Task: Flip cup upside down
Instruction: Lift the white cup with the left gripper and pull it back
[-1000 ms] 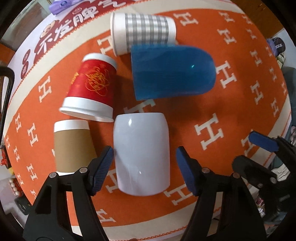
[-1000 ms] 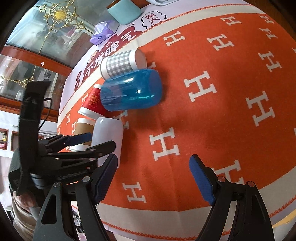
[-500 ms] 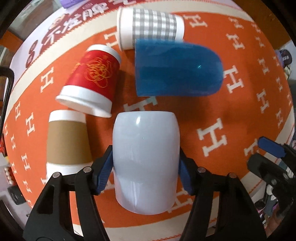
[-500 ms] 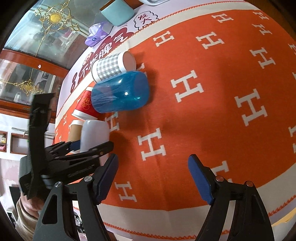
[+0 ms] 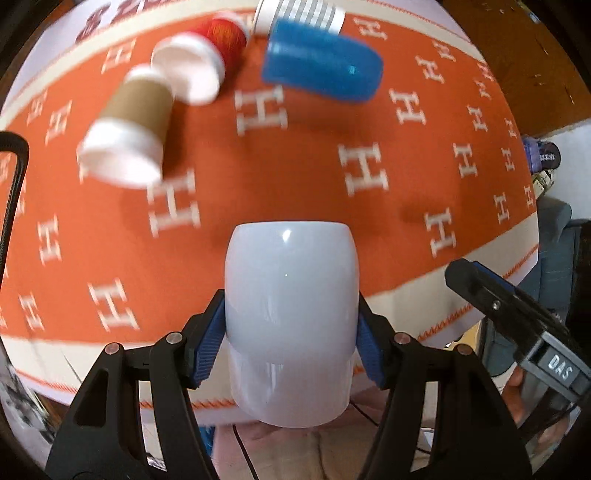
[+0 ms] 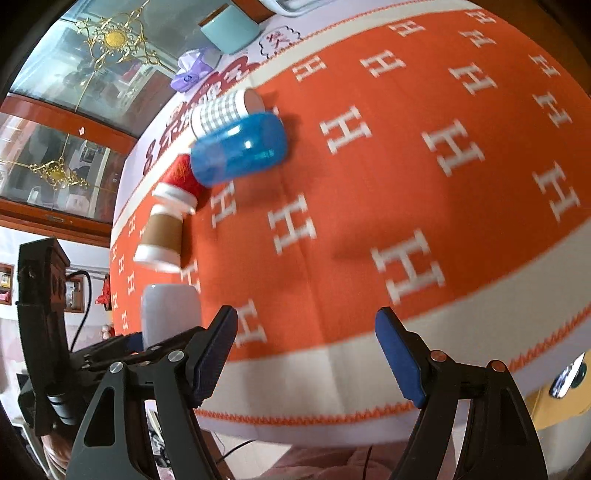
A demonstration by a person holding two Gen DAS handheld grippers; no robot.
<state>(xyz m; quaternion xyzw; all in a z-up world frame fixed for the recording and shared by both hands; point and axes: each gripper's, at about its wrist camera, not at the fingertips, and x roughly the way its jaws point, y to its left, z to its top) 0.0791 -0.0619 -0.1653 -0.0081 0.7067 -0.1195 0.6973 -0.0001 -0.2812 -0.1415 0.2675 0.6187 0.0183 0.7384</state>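
Observation:
My left gripper (image 5: 291, 339) is shut on a pale lavender-white cup (image 5: 291, 317) and holds it lifted above the near edge of the orange cloth, its closed base pointing away. The same cup shows in the right wrist view (image 6: 170, 314), in the left gripper at lower left. My right gripper (image 6: 306, 354) is open and empty over the cloth's near border; it shows at the right of the left wrist view (image 5: 517, 314).
On the orange H-patterned tablecloth (image 5: 295, 166) lie a blue plastic cup (image 5: 321, 70), a grey checked paper cup (image 5: 299, 14), a red paper cup (image 5: 207, 55) and a brown paper cup (image 5: 129, 125), all on their sides. A teal container (image 6: 229, 29) stands at the far edge.
My left gripper closed on the pale cup and lifted it off the cloth, pulling it back toward the near table edge. The right gripper stayed open.

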